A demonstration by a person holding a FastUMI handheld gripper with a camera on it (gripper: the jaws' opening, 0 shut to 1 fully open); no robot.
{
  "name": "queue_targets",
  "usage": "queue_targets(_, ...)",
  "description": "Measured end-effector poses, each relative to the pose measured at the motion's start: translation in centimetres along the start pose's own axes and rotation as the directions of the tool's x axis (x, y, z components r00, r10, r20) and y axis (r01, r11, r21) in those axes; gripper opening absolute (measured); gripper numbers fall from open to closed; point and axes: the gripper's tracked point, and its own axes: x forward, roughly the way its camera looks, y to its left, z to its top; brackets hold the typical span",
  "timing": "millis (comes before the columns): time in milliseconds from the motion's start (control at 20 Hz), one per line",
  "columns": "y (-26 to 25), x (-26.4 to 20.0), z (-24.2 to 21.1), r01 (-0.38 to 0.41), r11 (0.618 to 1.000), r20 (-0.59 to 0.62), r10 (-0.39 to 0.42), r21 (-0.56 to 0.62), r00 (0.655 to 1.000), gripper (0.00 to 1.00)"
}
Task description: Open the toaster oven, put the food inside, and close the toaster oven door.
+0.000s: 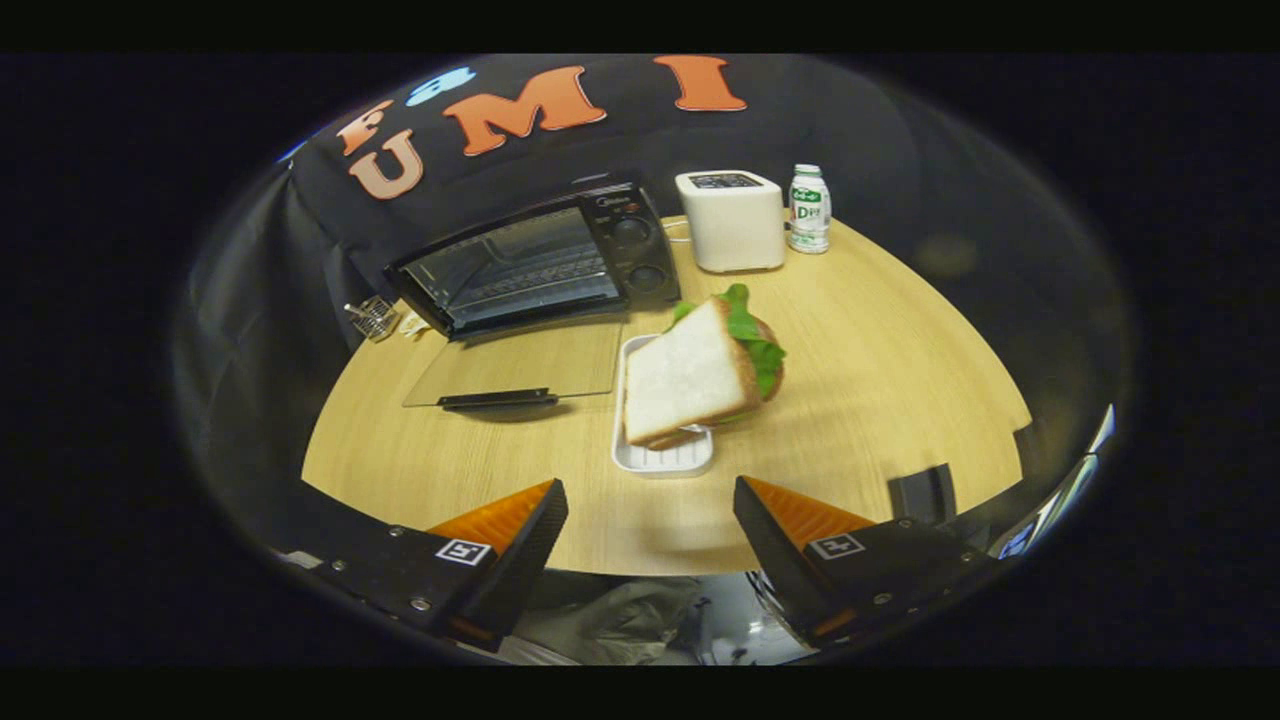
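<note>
Oven (pixel 540 265) door (pixel 515 365) already down flat, gripper (pixel 650 520) spread wide and empty short of the sandwich (pixel 700 375) on its tray (pixel 665 460); best to close on the bread's flanks, gently, lift level.

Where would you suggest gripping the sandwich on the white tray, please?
Probably across its two bread faces, coming from the near side with the open gripper. The sandwich stands on edge in the white tray, its cut edge towards the fingers and lettuce at the far side, so the flat faces suit the pads.
</note>
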Motion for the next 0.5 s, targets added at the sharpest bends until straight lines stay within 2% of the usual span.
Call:
queue_targets(300,-3.8,-0.6,4.4,-0.048,0.998,-0.07,0.045,-0.048,0.997,0.99)
queue_targets(500,-3.9,1.6,7.2,-0.128,0.991,-0.11,0.123,-0.038,0.986,0.99)
